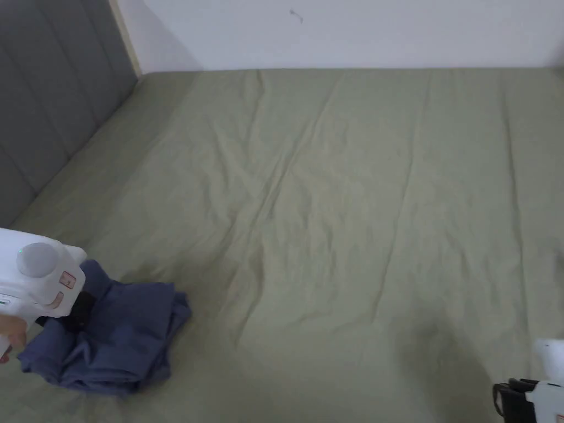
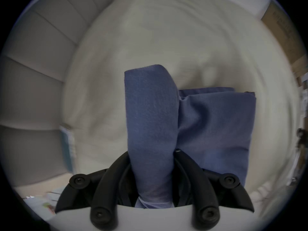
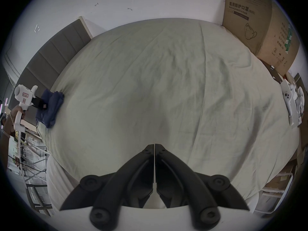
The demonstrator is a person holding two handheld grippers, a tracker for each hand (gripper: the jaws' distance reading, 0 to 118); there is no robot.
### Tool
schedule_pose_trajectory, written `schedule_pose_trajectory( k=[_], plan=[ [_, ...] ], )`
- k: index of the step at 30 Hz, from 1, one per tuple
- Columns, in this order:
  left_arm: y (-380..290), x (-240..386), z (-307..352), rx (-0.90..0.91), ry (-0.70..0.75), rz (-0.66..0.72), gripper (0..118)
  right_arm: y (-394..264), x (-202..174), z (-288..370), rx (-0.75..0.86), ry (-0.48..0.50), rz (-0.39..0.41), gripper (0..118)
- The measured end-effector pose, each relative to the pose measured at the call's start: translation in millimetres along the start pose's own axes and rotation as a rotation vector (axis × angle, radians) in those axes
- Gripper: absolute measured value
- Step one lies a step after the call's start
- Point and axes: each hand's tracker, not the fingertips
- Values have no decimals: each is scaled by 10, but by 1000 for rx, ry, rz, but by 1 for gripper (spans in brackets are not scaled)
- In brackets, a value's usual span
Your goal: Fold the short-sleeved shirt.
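One blue shirt [image 1: 115, 341] on the bed, bunched up down at eight o'clock in the head view, and that's the only garment out there. Two grippers in play: the left gripper [image 2: 151, 181] clamped on a roll of that shirt, the right gripper [image 3: 154, 147] with its jaws pressed together on nothing. One green sheet [image 1: 341, 209]. One grey headboard [image 1: 49, 99] at ten o'clock. One cardboard box [image 3: 260, 26] at one o'clock in the right gripper view.
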Motion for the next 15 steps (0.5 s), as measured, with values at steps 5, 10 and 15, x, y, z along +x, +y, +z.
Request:
schedule_pose_trajectory(
  k=[5, 10, 15],
  plan=[
    [4, -241, -98, 31, 179, 26, 41, 7, -18, -74, -22, -9, 4, 1],
    [-75, -288, 137, 139, 38, 177, 104, 18, -39, -93, -25, -2, 11, 1],
    [-118, -48, 529, 219, 16, 147, 5, 13, -59, -7, -2, 16, 21, 1]
  ],
)
